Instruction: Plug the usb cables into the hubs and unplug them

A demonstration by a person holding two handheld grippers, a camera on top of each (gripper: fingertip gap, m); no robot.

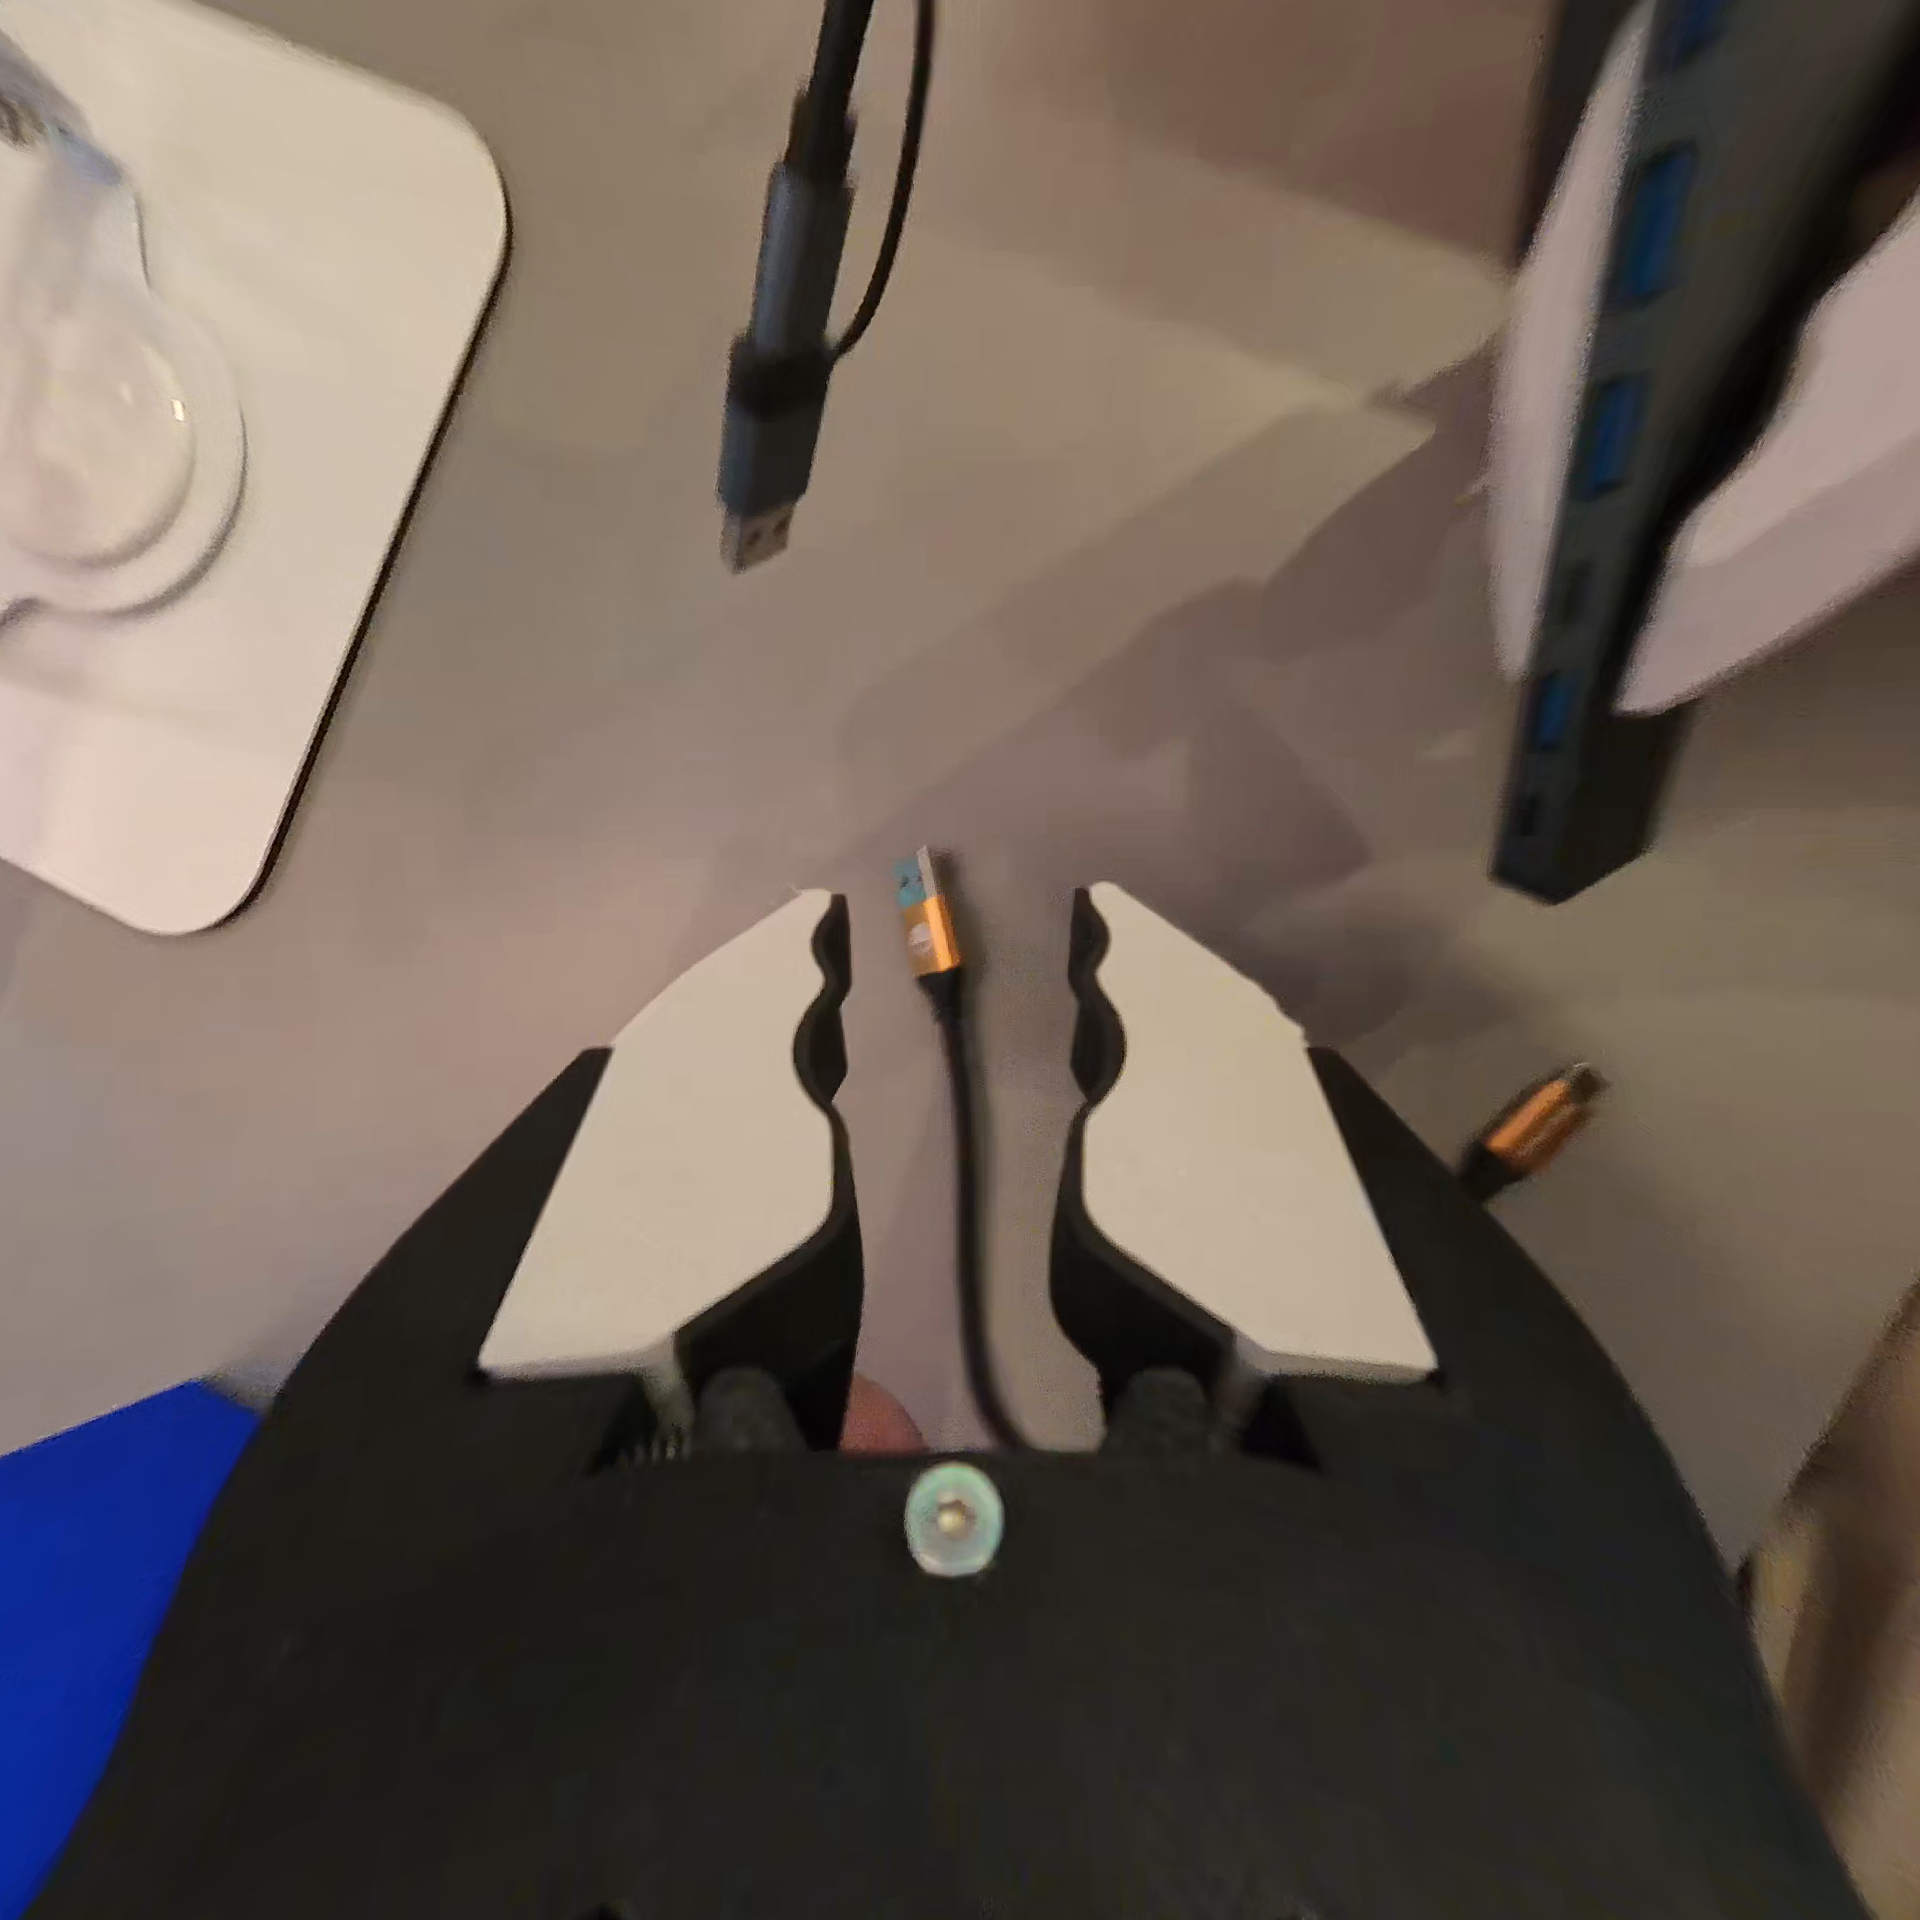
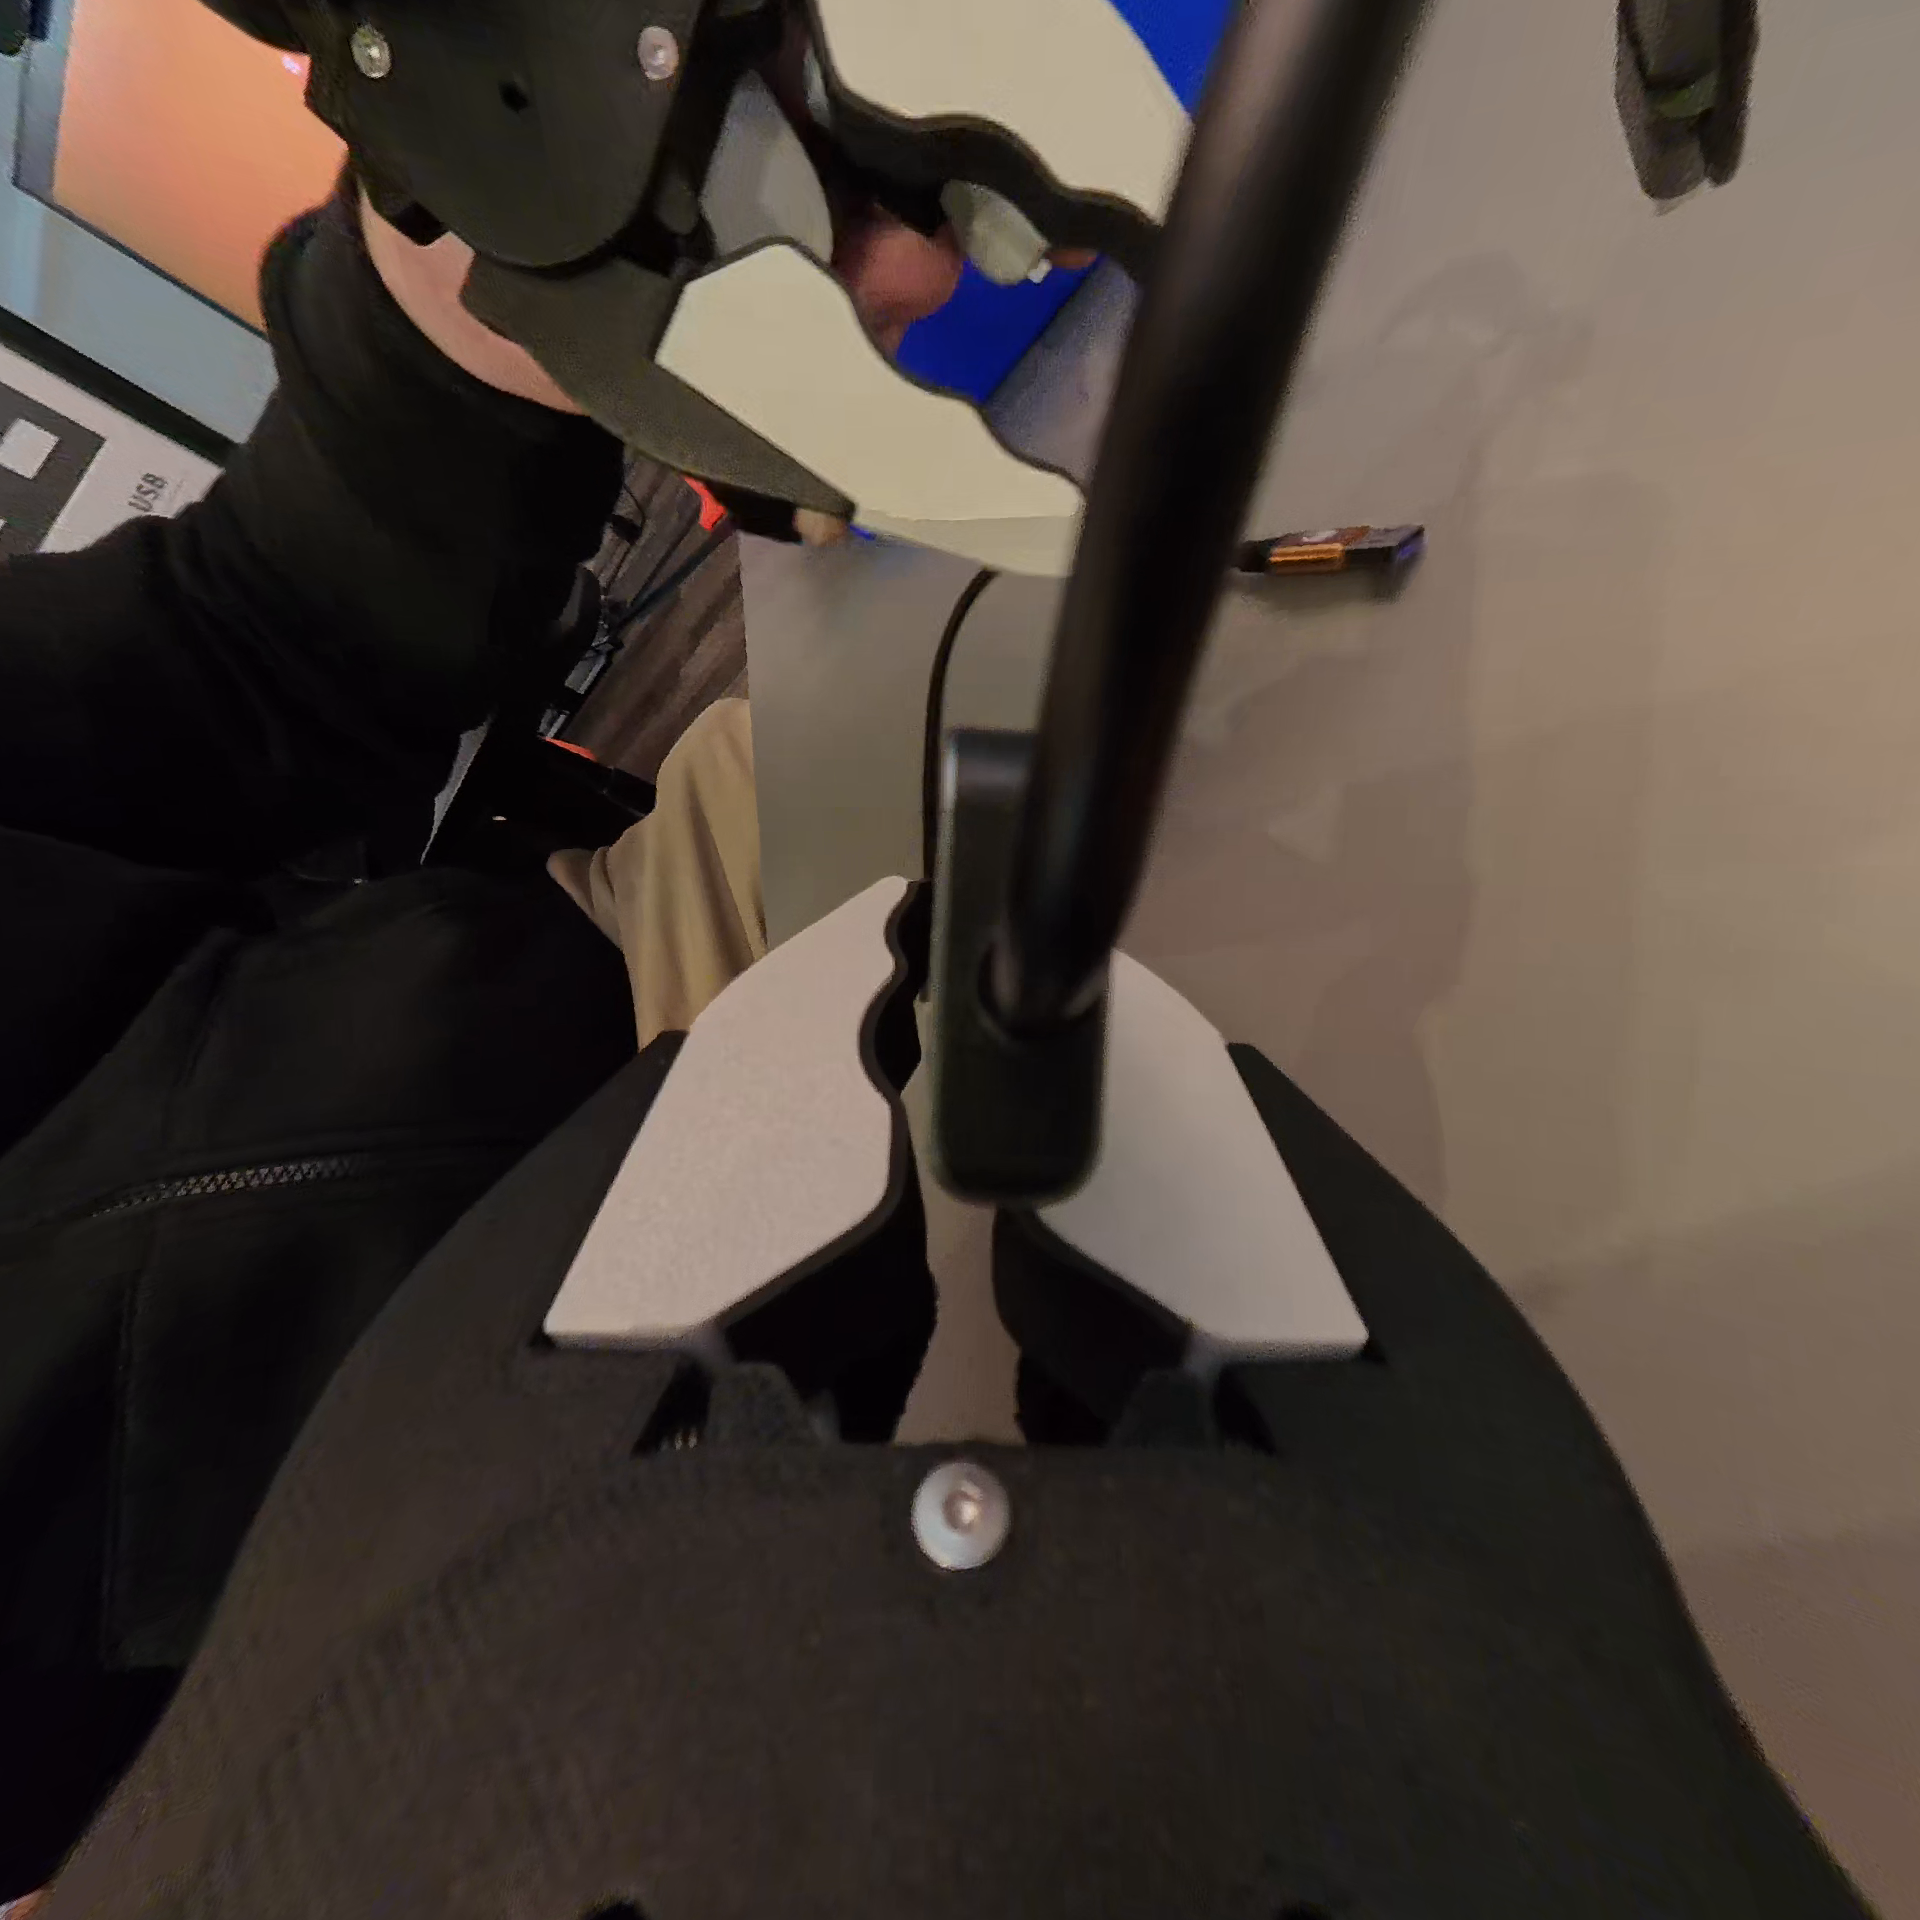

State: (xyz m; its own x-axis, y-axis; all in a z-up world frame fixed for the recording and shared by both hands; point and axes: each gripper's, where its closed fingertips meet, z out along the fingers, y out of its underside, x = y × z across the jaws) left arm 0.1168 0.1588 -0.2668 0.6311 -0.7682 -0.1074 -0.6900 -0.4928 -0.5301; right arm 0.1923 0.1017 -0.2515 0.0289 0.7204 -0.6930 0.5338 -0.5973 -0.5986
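Note:
My left gripper (image 1: 958, 914) is open just above the grey table, its fingertips on either side of an orange USB plug (image 1: 920, 920) on a black cable; neither touches it. A second orange plug (image 1: 1538, 1122) lies to the right and also shows in the right wrist view (image 2: 1340, 551). My right gripper (image 2: 1013, 935) is shut on a dark hub (image 2: 997, 1049), holding it in the air. The hub (image 1: 1600, 499) shows blue ports at upper right. Its thick black cable (image 2: 1143, 468) arcs upward, and a grey plug (image 1: 769, 416) hangs on its end.
A white mat (image 1: 312, 468) carrying a clear rounded object (image 1: 114, 436) lies at the left. A blue object (image 1: 104, 1558) sits at the lower left. A person in black clothing (image 2: 260, 779) stands at the table's edge, with a framed sign (image 2: 94, 457) behind.

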